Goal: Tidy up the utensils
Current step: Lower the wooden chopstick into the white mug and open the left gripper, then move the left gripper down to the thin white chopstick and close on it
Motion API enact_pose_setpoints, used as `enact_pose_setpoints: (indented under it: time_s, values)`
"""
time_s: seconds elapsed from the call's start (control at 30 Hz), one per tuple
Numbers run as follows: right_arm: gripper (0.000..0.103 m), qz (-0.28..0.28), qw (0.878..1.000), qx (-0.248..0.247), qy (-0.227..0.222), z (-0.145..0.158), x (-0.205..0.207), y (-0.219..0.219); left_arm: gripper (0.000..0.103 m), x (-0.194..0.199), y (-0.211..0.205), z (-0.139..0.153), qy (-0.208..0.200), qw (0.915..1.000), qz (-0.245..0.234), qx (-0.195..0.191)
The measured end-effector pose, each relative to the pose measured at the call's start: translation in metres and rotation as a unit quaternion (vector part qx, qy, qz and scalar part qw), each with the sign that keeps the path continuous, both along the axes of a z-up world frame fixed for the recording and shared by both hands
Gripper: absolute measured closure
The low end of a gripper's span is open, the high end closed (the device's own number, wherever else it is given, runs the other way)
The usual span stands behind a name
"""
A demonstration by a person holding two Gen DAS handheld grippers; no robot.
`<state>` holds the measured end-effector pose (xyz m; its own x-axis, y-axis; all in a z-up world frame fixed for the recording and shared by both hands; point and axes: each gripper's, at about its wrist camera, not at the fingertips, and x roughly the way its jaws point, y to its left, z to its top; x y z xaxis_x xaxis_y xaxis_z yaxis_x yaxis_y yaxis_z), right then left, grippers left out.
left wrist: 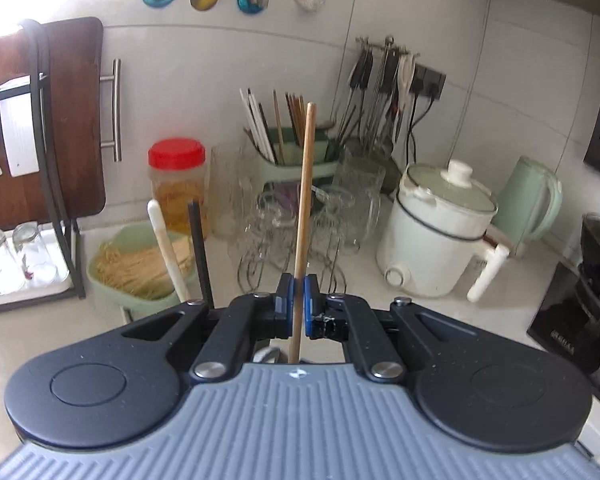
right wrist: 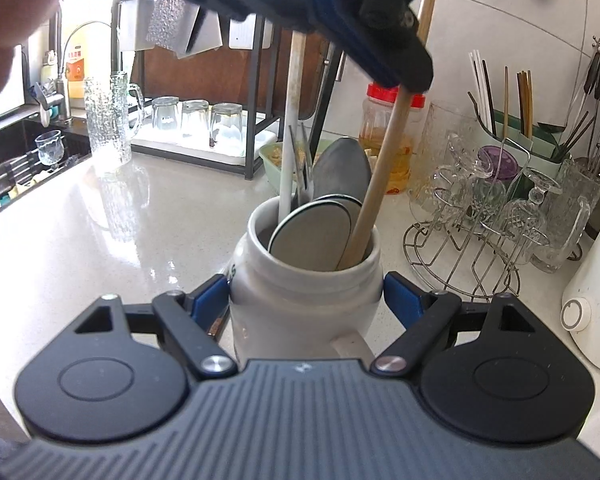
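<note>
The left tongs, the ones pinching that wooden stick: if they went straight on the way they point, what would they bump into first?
Probably the wire rack of upturned glasses, right behind the wooden stick that the left tongs hold. The green chopstick holder stands farther back. Depth is hard to judge here.

Each gripper has a grey ribbed body with a small pale mark at its front edge, flanked by two round black housings with a raised disc on top. Black link arms with silver screws run forward to blue pads: left gripper [left wrist: 299, 298], right gripper [right wrist: 306, 300]. Triangular cut-outs pierce the outer arms; black tape wraps one left finger
</note>
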<state>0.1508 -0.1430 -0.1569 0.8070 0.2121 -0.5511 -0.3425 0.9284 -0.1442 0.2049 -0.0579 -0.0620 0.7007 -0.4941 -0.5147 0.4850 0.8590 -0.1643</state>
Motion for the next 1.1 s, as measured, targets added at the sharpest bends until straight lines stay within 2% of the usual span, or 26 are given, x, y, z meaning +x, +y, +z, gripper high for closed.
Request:
enact_pose_setpoints:
  time_s: [0.17,0.37,0.43,0.5,0.6,0.77,0.87,1.1]
  values:
    - [0.017,-0.002,1.000,0.000,-0.002,-0.001,-0.003,0.001,0.097,-0.003,0.003,-0.004,0.021,0.9997,0.013,0.005]
    - [0.016,-0.005,1.000,0.001,-0.002,0.000,-0.003,0.001,0.096,-0.004,0.019,-0.005,0.029,0.9990,0.032,-0.014]
    - [0.016,-0.005,1.000,0.001,-0.001,0.000,-0.002,0.001,0.091,-0.004,0.024,-0.004,0.038,0.9984,0.038,-0.016]
    - [0.017,-0.004,1.000,0.001,0.000,0.000,-0.002,0.001,0.069,-0.006,0.029,-0.001,0.035,0.9980,0.049,-0.018]
    - [0.016,-0.004,1.000,0.000,-0.001,0.000,-0.002,0.001,0.060,-0.013,0.039,0.001,0.027,0.9972,0.067,-0.018]
    - [0.016,0.002,1.000,-0.002,-0.007,-0.001,-0.003,0.001,0.058,-0.015,0.059,-0.007,0.042,0.9937,0.103,-0.011]
    - [0.016,0.003,1.000,-0.002,-0.005,-0.001,-0.003,0.000,0.058,-0.011,0.073,-0.016,0.064,0.9903,0.122,-0.020]
    - [0.017,-0.012,1.000,-0.007,0.008,0.002,-0.001,0.000,0.058,0.015,0.101,-0.047,0.123,0.9790,0.161,-0.017]
